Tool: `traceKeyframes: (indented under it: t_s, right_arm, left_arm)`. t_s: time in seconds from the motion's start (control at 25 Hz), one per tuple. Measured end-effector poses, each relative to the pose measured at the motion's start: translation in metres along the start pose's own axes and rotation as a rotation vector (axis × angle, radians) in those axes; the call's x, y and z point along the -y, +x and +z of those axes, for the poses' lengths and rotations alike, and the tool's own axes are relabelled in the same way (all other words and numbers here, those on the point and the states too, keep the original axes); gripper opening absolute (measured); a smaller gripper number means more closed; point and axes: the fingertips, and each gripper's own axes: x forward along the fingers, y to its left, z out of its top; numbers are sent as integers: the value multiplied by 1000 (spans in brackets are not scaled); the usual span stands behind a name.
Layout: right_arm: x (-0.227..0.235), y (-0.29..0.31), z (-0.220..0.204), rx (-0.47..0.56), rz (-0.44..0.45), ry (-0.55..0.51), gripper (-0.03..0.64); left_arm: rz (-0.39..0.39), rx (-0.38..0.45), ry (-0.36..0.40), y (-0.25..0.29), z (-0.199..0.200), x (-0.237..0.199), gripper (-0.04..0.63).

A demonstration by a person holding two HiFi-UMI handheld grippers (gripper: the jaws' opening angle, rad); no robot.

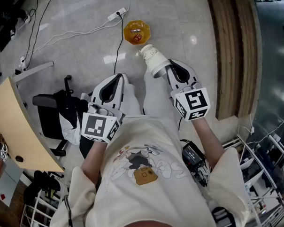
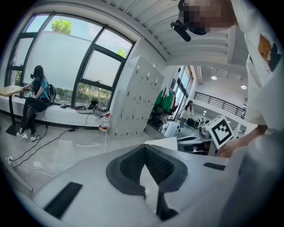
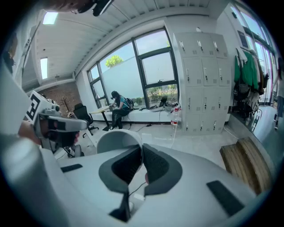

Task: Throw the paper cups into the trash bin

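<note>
A white paper cup (image 1: 152, 60) is pinched by its rim in my right gripper (image 1: 169, 70), held out in the air above the grey floor. In the right gripper view the cup (image 3: 116, 141) stands out to the left of the jaws, and the right gripper (image 3: 141, 150) is shut on its wall. My left gripper (image 1: 117, 80) hangs lower and to the left, beside the person's legs. It is shut with nothing in it, and in its own view the left gripper (image 2: 144, 150) has its pads pressed together. No trash bin shows in any view.
An orange bowl (image 1: 136, 32) with small items lies on the floor just beyond the cup. A power strip (image 1: 117, 13) and cables run across the floor. A black chair (image 1: 52, 112) and a wooden tabletop (image 1: 17, 128) stand at left. A wooden platform (image 1: 233, 53) runs along the right.
</note>
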Motion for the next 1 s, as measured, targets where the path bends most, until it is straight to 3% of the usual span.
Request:
traceKeyframes:
  t_s: [0.2, 0.32, 0.64, 1.0]
  right_arm:
    - [-69, -55, 22, 62, 77, 11, 20]
    - [-86, -76, 21, 67, 100, 0, 20]
    - [-55, -104, 4, 107, 109, 84, 20]
    - [-24, -126, 24, 257, 158, 157, 20]
  left_arm:
    - [-16, 10, 29, -35, 9, 23, 5]
    - [-35, -14, 38, -40, 6, 40, 5]
    - [-26, -22, 73, -38, -1, 85, 5]
    - [23, -4, 80, -38, -11, 117, 5]
